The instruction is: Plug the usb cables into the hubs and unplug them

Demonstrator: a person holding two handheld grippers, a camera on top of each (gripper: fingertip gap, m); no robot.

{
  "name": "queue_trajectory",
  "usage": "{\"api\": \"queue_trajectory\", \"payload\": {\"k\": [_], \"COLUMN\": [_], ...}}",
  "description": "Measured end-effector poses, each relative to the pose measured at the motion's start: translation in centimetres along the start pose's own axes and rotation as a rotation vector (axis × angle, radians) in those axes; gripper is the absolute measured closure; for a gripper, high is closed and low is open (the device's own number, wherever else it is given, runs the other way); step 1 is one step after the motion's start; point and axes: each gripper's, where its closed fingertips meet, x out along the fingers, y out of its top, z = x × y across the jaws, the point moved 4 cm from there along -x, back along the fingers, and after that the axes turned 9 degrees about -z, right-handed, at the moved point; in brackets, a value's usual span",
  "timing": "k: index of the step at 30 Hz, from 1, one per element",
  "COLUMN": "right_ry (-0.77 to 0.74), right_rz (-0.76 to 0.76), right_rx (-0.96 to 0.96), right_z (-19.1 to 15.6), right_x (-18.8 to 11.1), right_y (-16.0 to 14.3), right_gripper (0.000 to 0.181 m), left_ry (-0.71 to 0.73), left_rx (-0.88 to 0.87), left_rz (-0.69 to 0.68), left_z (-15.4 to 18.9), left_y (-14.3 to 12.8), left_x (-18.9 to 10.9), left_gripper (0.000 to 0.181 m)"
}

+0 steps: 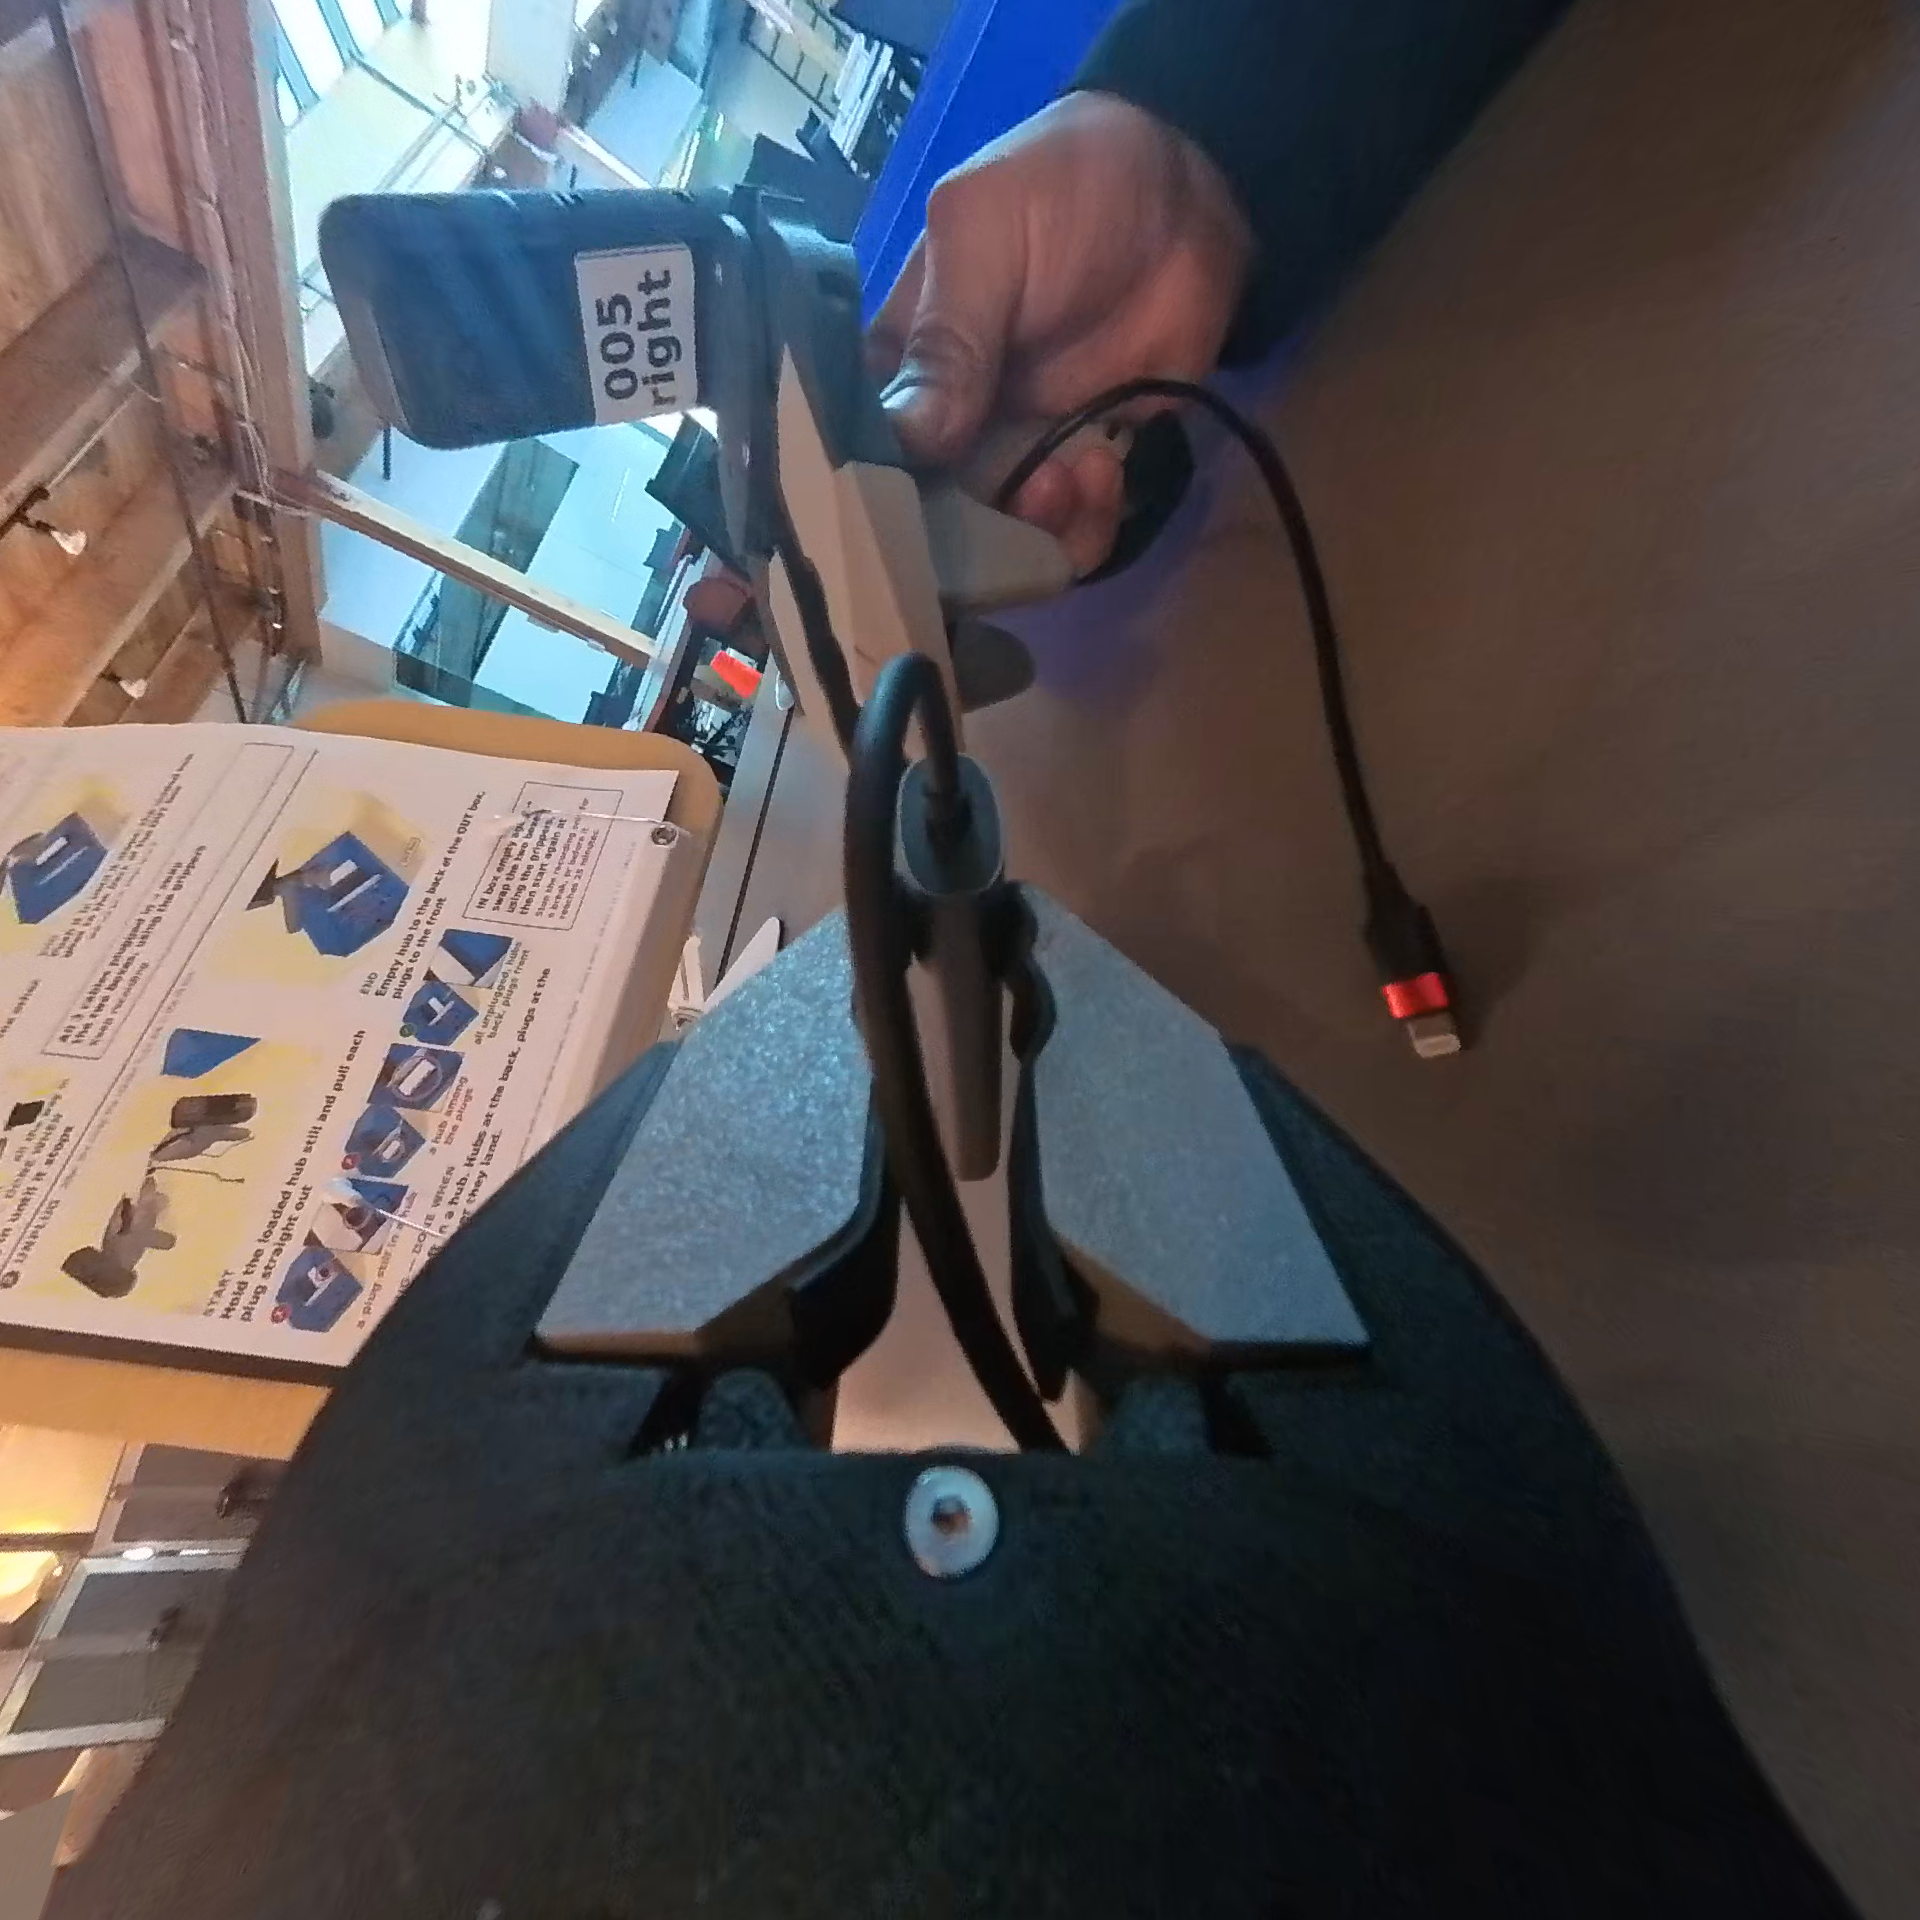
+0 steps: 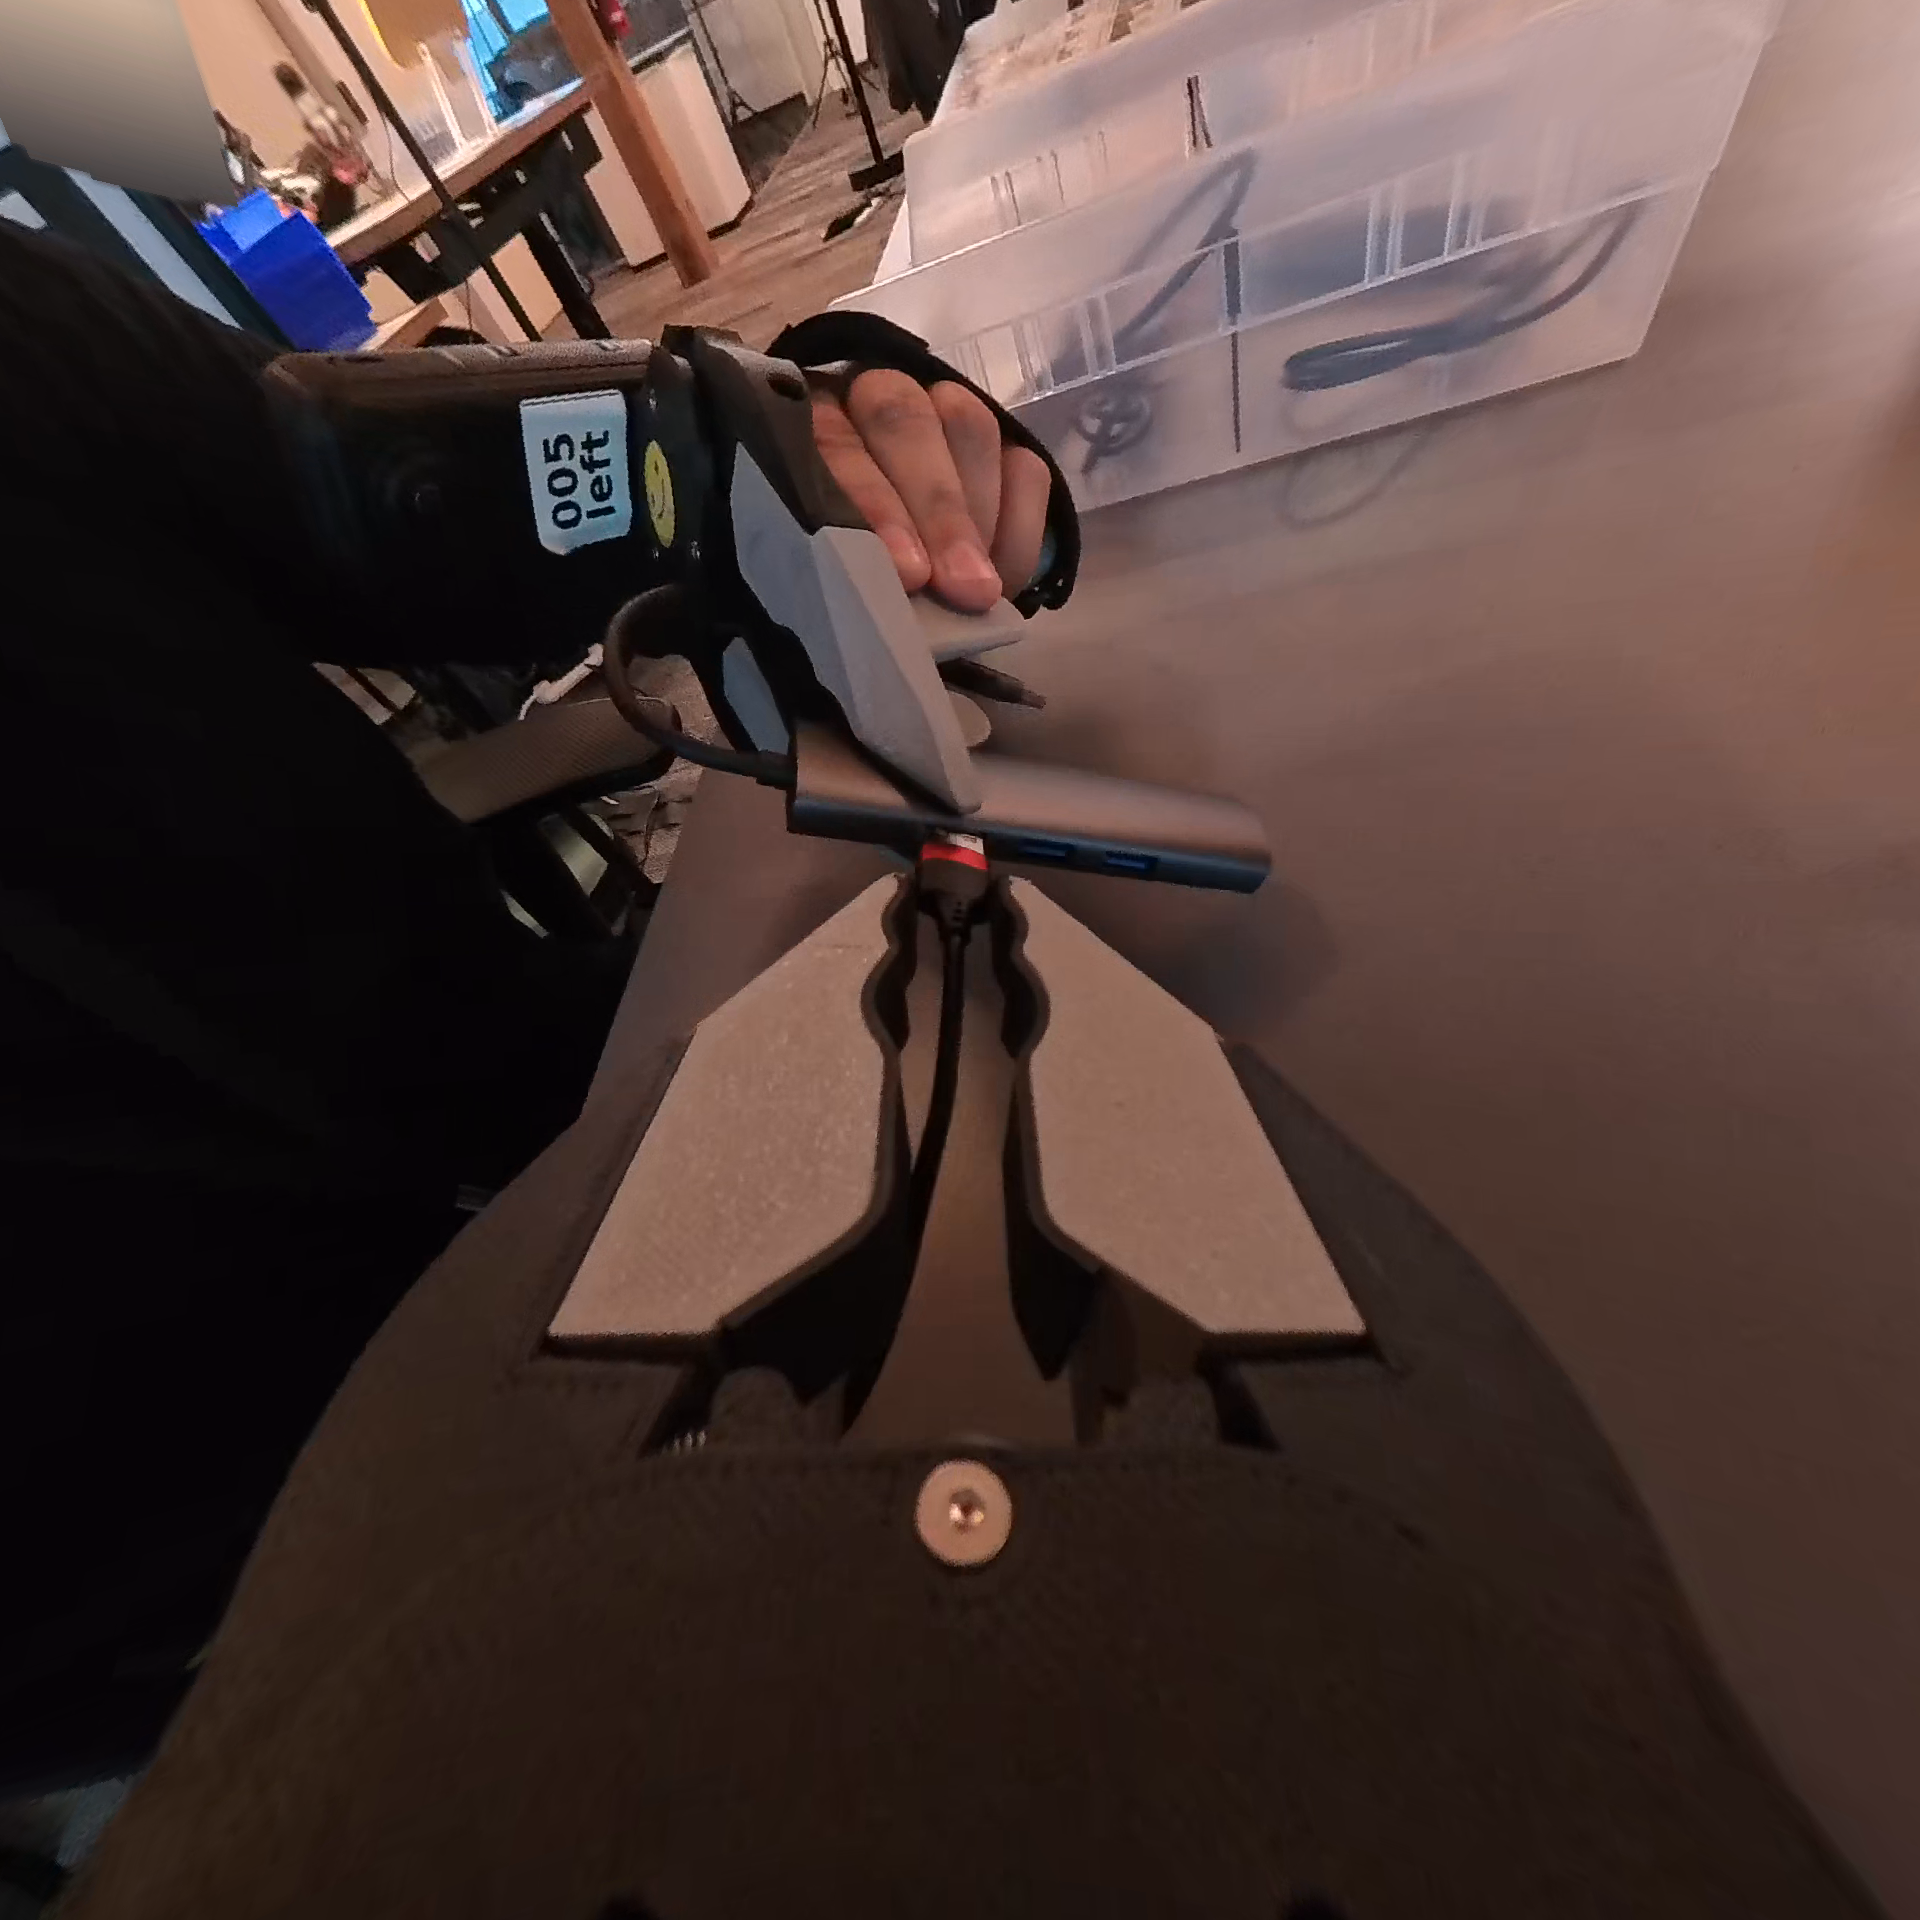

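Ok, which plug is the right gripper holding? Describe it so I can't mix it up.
Start at the slim dark grey USB hub clamped in the left gripper above the brown table. The right gripper pinches the black plug with a red collar seated in the hub's edge. The two blue ports beside it are empty.

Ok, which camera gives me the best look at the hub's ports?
The right wrist view: the hub lies side-on, showing two free blue ports beside the red-collared plug, which the right gripper pinches. The left wrist view shows the hub only end-on between the left gripper's fingers, ports hidden.
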Motion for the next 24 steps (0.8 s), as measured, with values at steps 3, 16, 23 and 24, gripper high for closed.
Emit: {"api": "queue_trajectory", "payload": {"k": [3,16,23,24], "right_ry": [0.063,0.362,0.308,0.323], "right_rz": [0.043,0.199,0.174,0.179], "right_rx": [0.038,0.24,0.26,0.264], "right_z": [0.0,0.1,0.9,0.8], "right_x": [-0.1,0.1,-0.1,-0.2], "right_y": [0.1,0.8,0.2,0.2], "right_gripper": [0.171,0.17,0.17,0.17], "left_ry": [-0.009,-0.02,-0.009,-0.007], "left_rx": [-0.032,-0.141,-0.139,-0.141], "left_rz": [0.034,0.201,0.121,0.126], "left_z": [-0.2,-1.4,-1.6,-1.6], "left_y": [0.2,1.6,0.5,0.6], "left_x": [-0.2,-1.4,-0.5,-0.6], "left_gripper": [0.166,0.166,0.165,0.165]}}
